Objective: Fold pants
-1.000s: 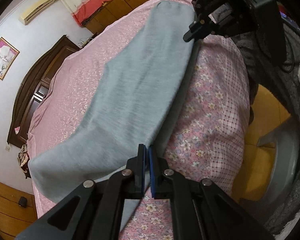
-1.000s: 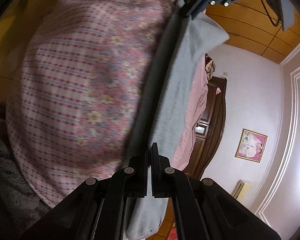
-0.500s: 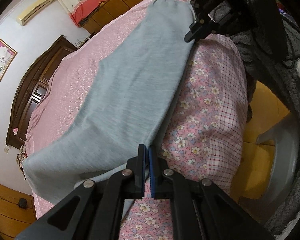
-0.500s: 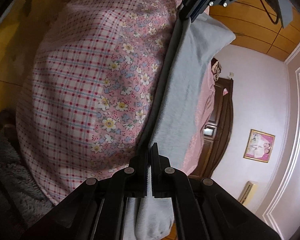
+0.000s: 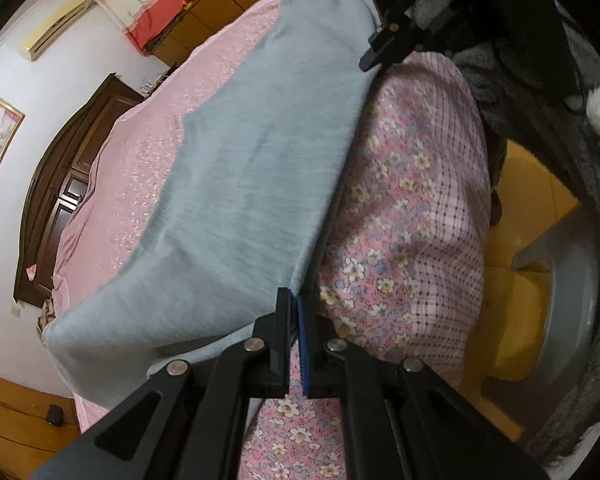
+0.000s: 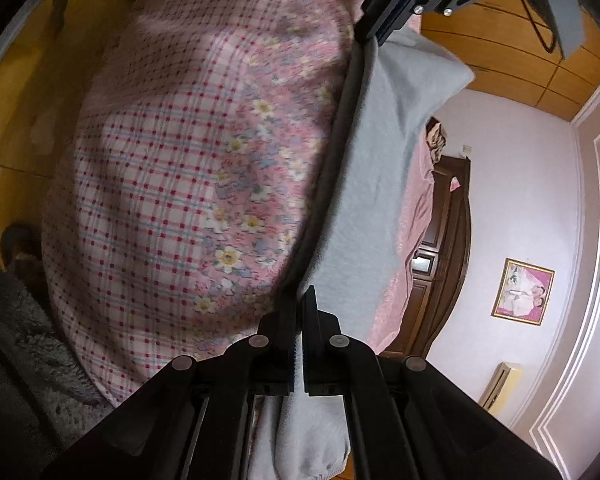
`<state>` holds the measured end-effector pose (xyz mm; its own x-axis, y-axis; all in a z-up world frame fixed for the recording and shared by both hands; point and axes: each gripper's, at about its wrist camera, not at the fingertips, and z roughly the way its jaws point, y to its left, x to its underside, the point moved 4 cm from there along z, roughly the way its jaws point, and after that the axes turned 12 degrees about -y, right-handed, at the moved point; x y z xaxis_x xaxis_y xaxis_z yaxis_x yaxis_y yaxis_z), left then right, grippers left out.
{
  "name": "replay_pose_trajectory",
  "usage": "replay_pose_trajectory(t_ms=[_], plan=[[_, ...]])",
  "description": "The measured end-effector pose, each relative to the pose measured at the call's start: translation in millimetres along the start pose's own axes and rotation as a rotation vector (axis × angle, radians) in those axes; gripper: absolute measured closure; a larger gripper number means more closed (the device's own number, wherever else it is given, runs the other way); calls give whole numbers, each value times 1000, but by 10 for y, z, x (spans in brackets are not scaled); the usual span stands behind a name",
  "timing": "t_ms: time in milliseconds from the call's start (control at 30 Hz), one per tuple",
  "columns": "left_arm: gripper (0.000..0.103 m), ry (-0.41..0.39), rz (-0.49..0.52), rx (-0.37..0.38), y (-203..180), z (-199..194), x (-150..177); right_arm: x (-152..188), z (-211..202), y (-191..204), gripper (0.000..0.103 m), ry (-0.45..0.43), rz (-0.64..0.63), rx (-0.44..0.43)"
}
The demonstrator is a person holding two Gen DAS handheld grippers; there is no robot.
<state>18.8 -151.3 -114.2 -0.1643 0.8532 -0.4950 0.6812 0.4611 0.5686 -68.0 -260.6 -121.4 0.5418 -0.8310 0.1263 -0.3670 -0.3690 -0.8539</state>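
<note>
Grey pants lie stretched diag. across frame centre on the pink bed, one long edge beside a floral/plaid quilt. Left tongs, bottom centre, are pinched tight on that edge. Right tongs likewise clamp the far end, showing upper right in left view.

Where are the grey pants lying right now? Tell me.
The grey fabric pants lie across the pink bedspread, their near edge stretched between the left claw and right claw, beside the floral quilt.

White walls, dark headboard, wood floor
</note>
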Motion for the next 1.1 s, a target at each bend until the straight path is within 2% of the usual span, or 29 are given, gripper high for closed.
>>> replay_pose_trajectory(t_ms=[100,167,267,400,500,567,667,733,867,1000,1100], plan=[[99,14,2,-9,-43,66,-24,-21,77,71,100,4,-40,1],[97,17,-56,13,9,28,-41,-43,65,48,100,-3,-34,11],[82,5,-190,69,149,-92,-64,-81,-43,-55,98,-19,33,1],[70,-54,-359,113,328,-324,-121,-152,-217,-291,85,-55,201,-19],[67,-98,-454,140,442,-432,-206,-183,-327,-483,75,-99,336,-54],[65,-147,-530,161,572,-516,-297,-177,-386,-593,74,-123,423,-91],[55,-217,-617,188,734,-596,-396,-106,-461,-806,71,-147,584,-140],[50,-262,-667,179,917,-616,-482,6,-498,-964,65,-159,708,-152],[46,-304,-697,103,1125,-485,-665,253,-487,-1193,63,-140,907,-120],[46,-299,-746,53,1205,-160,-764,532,-336,-1278,63,-63,1064,-93],[46,-264,-799,50,1151,179,-776,718,-218,-1274,63,17,1135,-80]])
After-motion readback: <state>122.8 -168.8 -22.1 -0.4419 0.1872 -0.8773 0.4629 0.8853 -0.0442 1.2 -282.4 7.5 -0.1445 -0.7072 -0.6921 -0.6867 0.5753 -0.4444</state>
